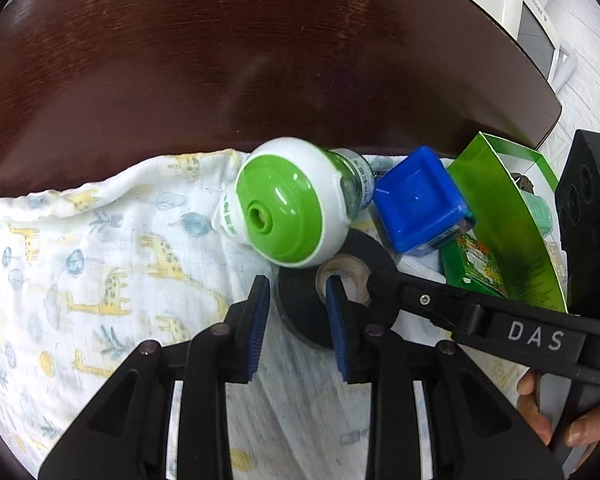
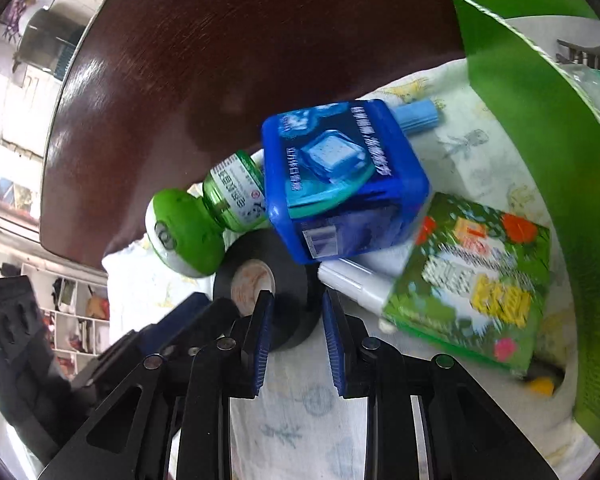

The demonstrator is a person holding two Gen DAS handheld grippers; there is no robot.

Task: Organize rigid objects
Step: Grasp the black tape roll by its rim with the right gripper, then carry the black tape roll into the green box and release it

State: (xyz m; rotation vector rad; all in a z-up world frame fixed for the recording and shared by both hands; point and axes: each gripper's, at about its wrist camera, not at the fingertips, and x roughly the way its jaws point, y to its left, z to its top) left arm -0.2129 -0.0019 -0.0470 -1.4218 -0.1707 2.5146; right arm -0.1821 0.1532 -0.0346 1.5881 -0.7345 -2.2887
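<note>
The black tape roll (image 1: 336, 280) is lying flat on the giraffe-print cloth (image 1: 120, 248), touching the green-capped bottle (image 1: 288, 200) and just beside the blue box (image 1: 420, 200). The left gripper (image 1: 298, 308) and right gripper (image 2: 296, 316) are both pinching its ring wall, fingers narrow, one finger of each inside the core. It is looking light, stiff and rubbery, so a grip across the wall should be holding well.

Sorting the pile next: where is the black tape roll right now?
The black tape roll lies on the giraffe-print cloth, in front of the green-capped bottle and blue box, both grippers pinching its ring.
</note>
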